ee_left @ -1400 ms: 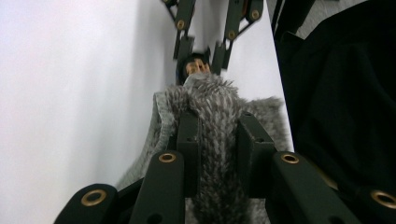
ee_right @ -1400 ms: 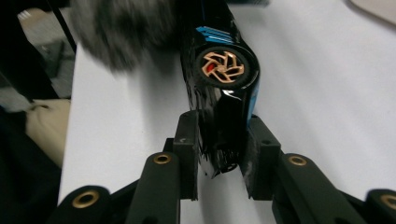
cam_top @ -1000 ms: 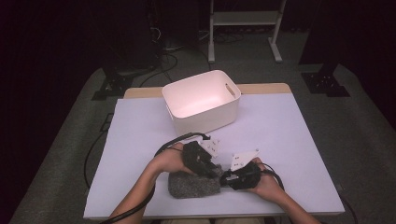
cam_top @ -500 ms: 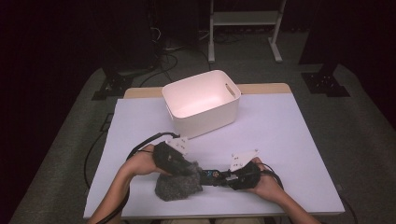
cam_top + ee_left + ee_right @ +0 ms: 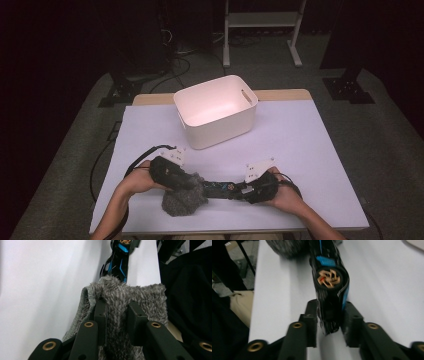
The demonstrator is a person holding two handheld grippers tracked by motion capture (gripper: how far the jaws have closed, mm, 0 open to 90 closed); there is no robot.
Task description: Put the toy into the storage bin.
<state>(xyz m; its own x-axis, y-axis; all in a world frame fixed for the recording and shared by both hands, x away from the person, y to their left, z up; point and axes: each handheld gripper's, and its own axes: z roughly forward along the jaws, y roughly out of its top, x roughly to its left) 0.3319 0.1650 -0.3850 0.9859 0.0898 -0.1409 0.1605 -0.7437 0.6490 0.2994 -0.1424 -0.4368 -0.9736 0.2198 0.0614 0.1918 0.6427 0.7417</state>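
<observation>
Gripping a grey furry cover (image 5: 183, 200) at the lower centre of the high view, the left gripper (image 5: 192, 184) has its jaws clamped on a fold of the pile; the left gripper view shows both black jaws sunk into the fuzzy fabric (image 5: 125, 300), with the cloth bunched between them. A long black object with blue markings (image 5: 222, 188) lies level on the white worktop (image 5: 310, 140), reaching from the cover toward the lower right of the frame, where the right gripper (image 5: 244, 192) meets its end. In the right gripper view that black object (image 5: 329, 280) sits between the two jaws, a round orange-patterned emblem on its face and blue panels along its side; the jaws have just been opening, and the blurred picture does not settle whether their pads press on it or stand just clear. Its far end touches the grey cover at the top of that view. Forearms and hands enter from the bottom edge of the high view, one on each gripper. A white plastic bin (image 5: 247, 107) with a slotted handle stands well apart at the centre of the frame, its inside pale and bare
</observation>
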